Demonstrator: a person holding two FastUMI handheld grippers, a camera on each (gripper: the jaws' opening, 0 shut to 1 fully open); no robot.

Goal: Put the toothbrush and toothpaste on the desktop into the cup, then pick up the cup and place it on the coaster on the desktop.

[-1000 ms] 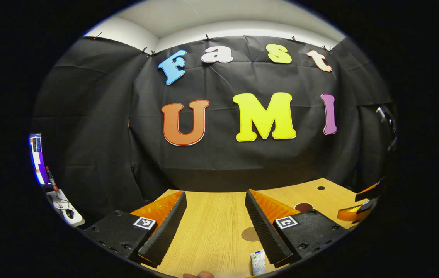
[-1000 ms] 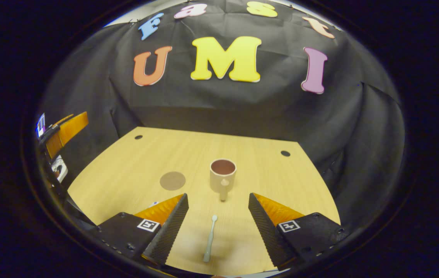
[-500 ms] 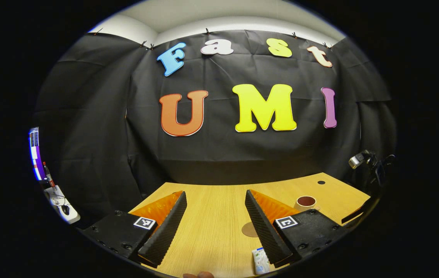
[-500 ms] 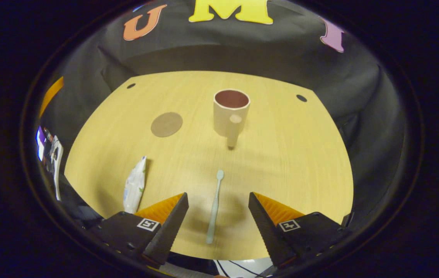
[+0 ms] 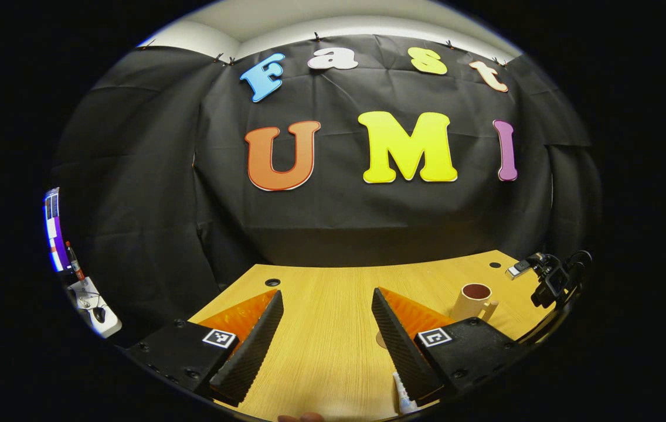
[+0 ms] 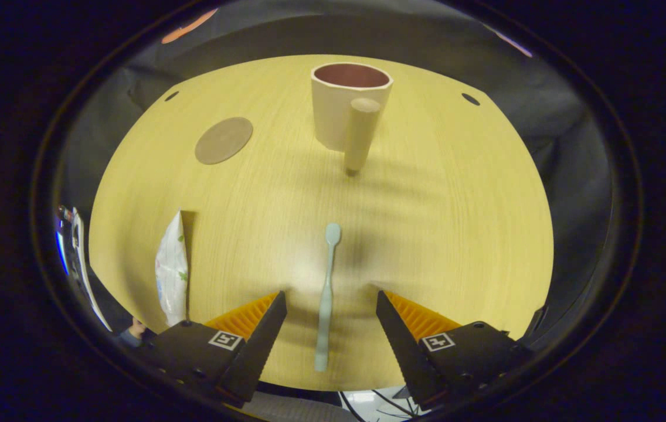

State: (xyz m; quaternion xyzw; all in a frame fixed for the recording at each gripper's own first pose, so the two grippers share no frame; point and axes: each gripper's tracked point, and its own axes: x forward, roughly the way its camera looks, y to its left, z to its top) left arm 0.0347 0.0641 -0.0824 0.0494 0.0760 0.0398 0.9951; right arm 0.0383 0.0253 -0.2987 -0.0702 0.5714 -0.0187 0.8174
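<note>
In the right gripper view, the right gripper [image 6: 328, 328] hangs over the near edge of the tabletop [image 6: 456, 223] with its jaws wide apart and nothing between them pressed. The toothbrush [image 6: 326, 293] lies flat on the wood. Its handle end sits in the gap between the two jaws, touching neither one, and its head points away toward the far side. To the left, near the left edge of the tabletop, the toothpaste [image 6: 171, 271] lies flat, well apart from the toothbrush. Farther off, past the brush head, the cup [image 6: 339, 108] stands upright. Its stick-shaped handle points toward the camera and its inside is dark red. Left of the cup lies the round brown coaster [image 6: 223, 140], flat, with nothing on it, apart from the cup. Two small dark holes sit at the far corners of the tabletop.

In the left gripper view, the left gripper [image 5: 327, 340] is held low over the tabletop [image 5: 321, 293], jaws spread wide and holding nothing. A bit of the toothpaste [image 5: 401, 395] peeks out near the right jaw at the near edge. Farther right stands the cup [image 5: 473, 300]. At the far right edge is a small black camera [image 5: 547, 275] on a stand.
</note>
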